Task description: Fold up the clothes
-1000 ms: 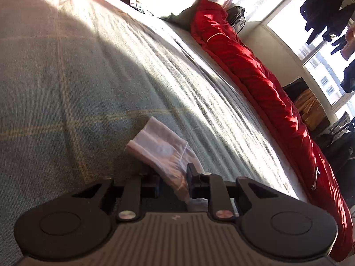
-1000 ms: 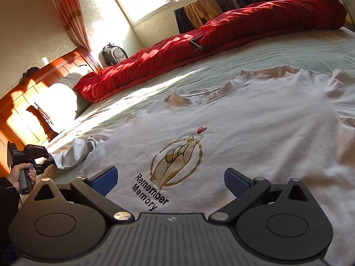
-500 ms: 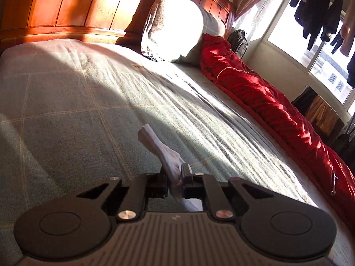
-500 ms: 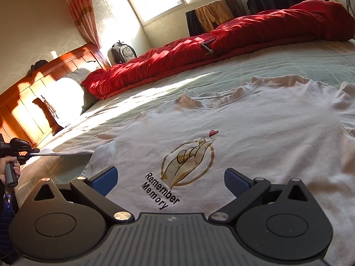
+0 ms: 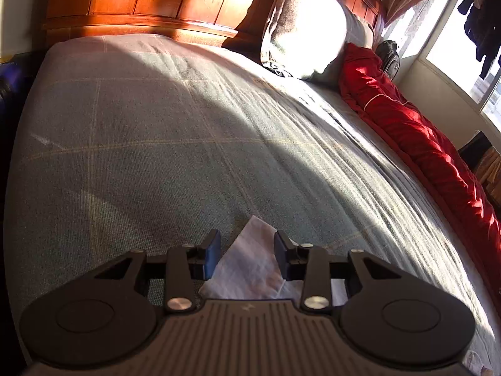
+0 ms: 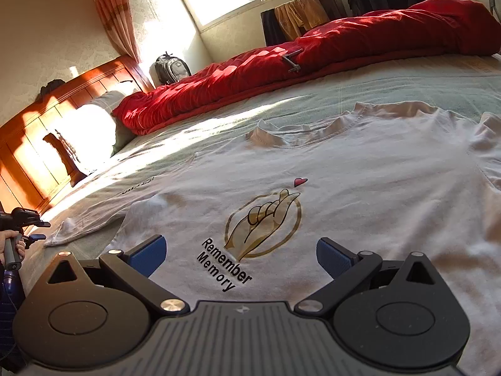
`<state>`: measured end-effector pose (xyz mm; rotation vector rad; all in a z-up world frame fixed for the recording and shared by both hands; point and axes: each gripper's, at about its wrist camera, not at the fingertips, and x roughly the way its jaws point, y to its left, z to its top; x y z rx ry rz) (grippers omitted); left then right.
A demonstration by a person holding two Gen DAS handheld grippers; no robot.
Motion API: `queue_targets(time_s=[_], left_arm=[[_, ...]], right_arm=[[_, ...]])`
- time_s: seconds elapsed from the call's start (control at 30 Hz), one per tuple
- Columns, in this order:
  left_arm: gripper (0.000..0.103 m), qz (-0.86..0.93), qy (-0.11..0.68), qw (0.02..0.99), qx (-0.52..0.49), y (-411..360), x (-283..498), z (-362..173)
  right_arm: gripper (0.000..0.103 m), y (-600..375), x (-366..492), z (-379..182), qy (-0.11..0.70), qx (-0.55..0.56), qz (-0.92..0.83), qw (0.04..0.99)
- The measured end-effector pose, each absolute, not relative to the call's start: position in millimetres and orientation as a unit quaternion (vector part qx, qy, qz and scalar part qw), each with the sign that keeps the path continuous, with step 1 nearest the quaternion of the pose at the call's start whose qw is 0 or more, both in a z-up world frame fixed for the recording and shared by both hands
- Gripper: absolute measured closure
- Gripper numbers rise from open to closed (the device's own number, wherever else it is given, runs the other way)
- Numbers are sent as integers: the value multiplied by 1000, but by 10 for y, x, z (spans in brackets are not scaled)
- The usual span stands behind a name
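A white T-shirt lies face up and spread flat across the green bedspread, its hand-and-heart print and the words "Remember Memory" showing. Its sleeve is drawn out to the side and rests on the cover, the tip lying between the jaws of the left gripper, which are opening and no longer press the cloth. The right gripper hovers over the chest print with jaws wide apart and nothing in them. By my reading the shirt is only laid out and smoothed (no fold shows anywhere yet), so the sleeves, sides and final halving all remain. A red quilt lies bunched along the far edge of the bed.
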<state>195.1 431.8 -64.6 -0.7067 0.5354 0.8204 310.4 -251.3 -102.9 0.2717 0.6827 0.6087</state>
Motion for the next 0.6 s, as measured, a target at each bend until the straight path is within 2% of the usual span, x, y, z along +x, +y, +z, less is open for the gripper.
queue_targets(time_s=[0.13, 0.27, 0.33, 0.43, 0.6], left_arm=[[61, 315, 273, 855, -309, 4017, 2159, -476], [51, 215, 334, 882, -253, 3446, 2609, -405], [50, 218, 367, 875, -227, 3269, 2783, -479], [50, 235, 390, 861, -227, 3280, 2917, -689], [50, 314, 351, 859, -200, 3632, 2874, -842]], right_arm=[[0, -2514, 3107, -1028, 328, 135, 291, 889], [0, -2506, 3112, -1040, 331, 132, 289, 888], [0, -2509, 3109, -1037, 332, 131, 288, 889], [0, -2519, 3103, -1026, 331, 131, 289, 888], [0, -2526, 3122, -1032, 333, 130, 286, 889]])
